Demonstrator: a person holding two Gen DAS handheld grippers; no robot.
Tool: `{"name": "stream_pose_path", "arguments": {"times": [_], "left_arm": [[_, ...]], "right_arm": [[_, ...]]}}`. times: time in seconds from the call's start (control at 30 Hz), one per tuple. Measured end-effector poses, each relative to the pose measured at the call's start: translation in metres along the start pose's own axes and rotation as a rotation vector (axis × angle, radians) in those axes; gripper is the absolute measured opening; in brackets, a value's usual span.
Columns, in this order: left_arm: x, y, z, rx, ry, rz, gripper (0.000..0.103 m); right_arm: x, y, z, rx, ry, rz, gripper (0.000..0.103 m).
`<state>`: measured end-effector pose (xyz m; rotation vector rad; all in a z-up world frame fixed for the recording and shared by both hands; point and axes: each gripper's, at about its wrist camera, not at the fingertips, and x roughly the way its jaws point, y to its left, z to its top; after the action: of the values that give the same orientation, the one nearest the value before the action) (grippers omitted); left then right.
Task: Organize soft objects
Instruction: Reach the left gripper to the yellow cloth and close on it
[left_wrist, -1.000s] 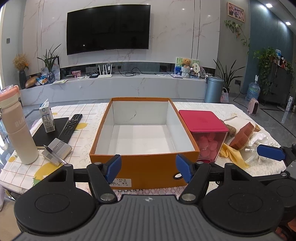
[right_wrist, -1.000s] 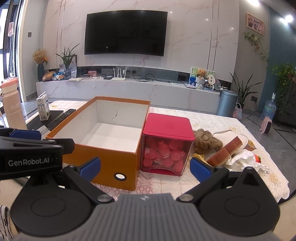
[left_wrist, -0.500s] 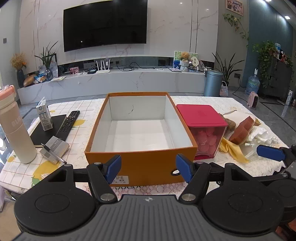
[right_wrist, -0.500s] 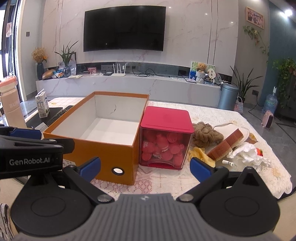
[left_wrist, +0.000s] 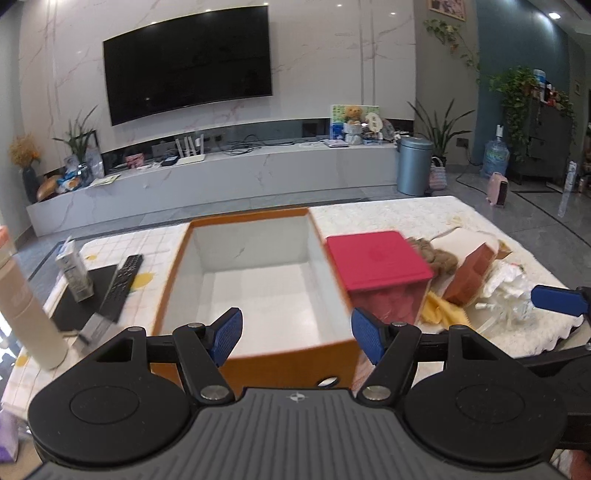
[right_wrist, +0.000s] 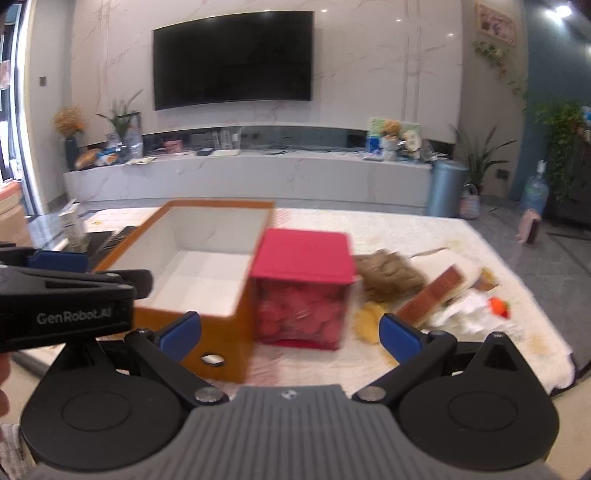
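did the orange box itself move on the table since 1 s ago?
No. The orange box keeps its place against the red-lidded container and the remote; only the camera view shifted.

Black television (left_wrist: 188, 62) on marble wall, grey bin (left_wrist: 414, 165) by the cabinet, remote (left_wrist: 121, 287), milk carton (left_wrist: 74, 271) and bottle (left_wrist: 27, 312) on table.

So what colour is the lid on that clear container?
Red lid, clearest in the left wrist view.

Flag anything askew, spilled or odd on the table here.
Nothing spilled or broken. To the right of the red-lidded container the soft items lie in a loose heap: brown plush, yellow cloth, white crumpled material. The orange box stands empty. Both frames are motion-blurred.
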<state>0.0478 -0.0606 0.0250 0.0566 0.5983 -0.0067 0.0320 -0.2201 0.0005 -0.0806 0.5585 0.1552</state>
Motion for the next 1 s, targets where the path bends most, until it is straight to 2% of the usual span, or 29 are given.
{"name": "stream_pose_path", "arguments": {"times": [0.1, 0.17, 0.3, 0.43, 0.57, 0.67, 0.77, 0.83, 0.9, 1.0], "left_arm": [[0.009, -0.014, 0.009, 0.010, -0.003, -0.036, 0.080], [0.016, -0.024, 0.012, 0.021, 0.002, -0.068, 0.080], [0.032, -0.047, 0.016, 0.049, 0.021, -0.153, 0.081], [0.051, -0.078, 0.015, 0.112, 0.039, -0.166, 0.081], [0.067, -0.108, 0.005, 0.149, 0.055, -0.196, 0.081], [0.082, -0.129, -0.007, 0.175, 0.076, -0.227, 0.081], [0.100, -0.143, -0.022, 0.133, 0.073, -0.231, 0.081], [0.112, -0.151, -0.030, 0.073, 0.063, -0.234, 0.081], [0.124, -0.159, -0.037, 0.046, 0.044, -0.235, 0.081], [0.141, -0.179, -0.047, 0.171, 0.040, -0.224, 0.082]], "right_arm": [[0.001, -0.028, 0.004, -0.053, 0.009, -0.049, 0.100], [0.007, -0.055, 0.005, -0.048, 0.049, -0.088, 0.100], [0.023, -0.118, 0.009, 0.084, 0.091, -0.167, 0.100], [0.049, -0.172, 0.025, 0.210, 0.140, -0.199, 0.100], [0.088, -0.193, 0.042, 0.189, 0.179, -0.219, 0.100], [0.104, -0.203, 0.029, 0.211, 0.160, -0.280, 0.101], [0.119, -0.217, 0.002, 0.268, 0.184, -0.257, 0.100], [0.127, -0.227, -0.009, 0.349, 0.225, -0.292, 0.100], [0.131, -0.231, -0.017, 0.378, 0.229, -0.250, 0.100], [0.137, -0.235, -0.024, 0.355, 0.229, -0.184, 0.100]]}}
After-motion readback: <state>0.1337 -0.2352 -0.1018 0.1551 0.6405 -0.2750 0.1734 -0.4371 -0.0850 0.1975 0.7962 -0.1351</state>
